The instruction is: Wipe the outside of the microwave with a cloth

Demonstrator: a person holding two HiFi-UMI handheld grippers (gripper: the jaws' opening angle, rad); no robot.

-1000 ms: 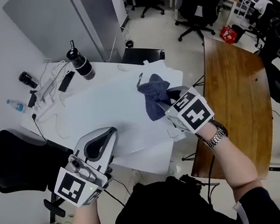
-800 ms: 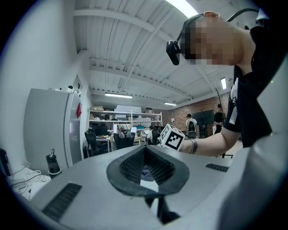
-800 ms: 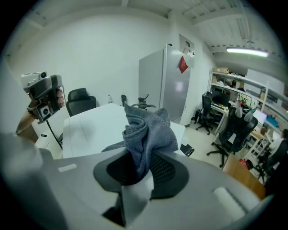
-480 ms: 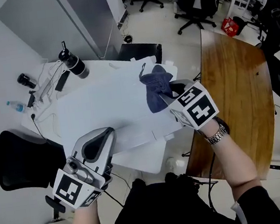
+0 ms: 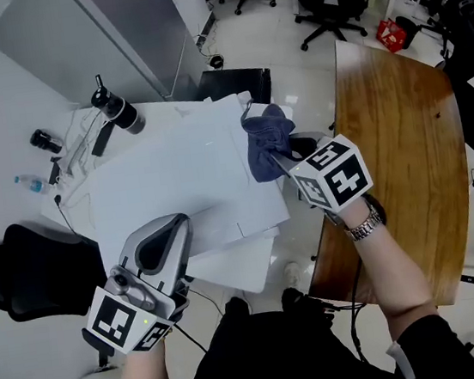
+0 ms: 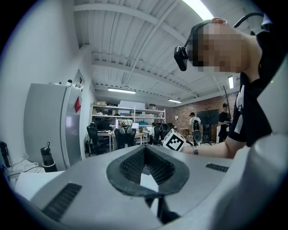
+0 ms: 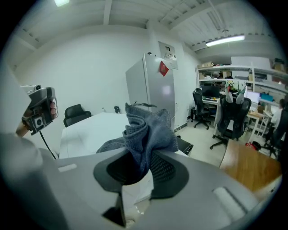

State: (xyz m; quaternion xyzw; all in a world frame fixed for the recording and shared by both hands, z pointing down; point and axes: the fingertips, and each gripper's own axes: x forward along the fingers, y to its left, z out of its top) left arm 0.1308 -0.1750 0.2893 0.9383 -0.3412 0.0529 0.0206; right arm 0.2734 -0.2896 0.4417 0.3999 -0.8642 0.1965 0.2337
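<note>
The microwave (image 5: 174, 175) is a white box with a broad flat top on the white table; its top also shows in the right gripper view (image 7: 90, 130). A dark blue-grey cloth (image 5: 265, 141) bunches at the top's far right edge. My right gripper (image 5: 289, 156) is shut on the cloth, which sticks up crumpled from between its pads (image 7: 146, 132). My left gripper (image 5: 175, 229) hovers by the microwave's near left corner. Its jaws are shut with nothing between them (image 6: 144, 159).
A black flask (image 5: 114, 109), cables with a power strip (image 5: 76, 149) and a small water bottle (image 5: 28, 180) lie at the table's far left. A black chair (image 5: 31, 272) stands left, a wooden table (image 5: 396, 146) right, a grey cabinet (image 5: 103, 28) behind.
My right gripper has carried the cloth across the microwave's top toward its far right edge. My left gripper has drifted a little along the near left corner, still shut.
</note>
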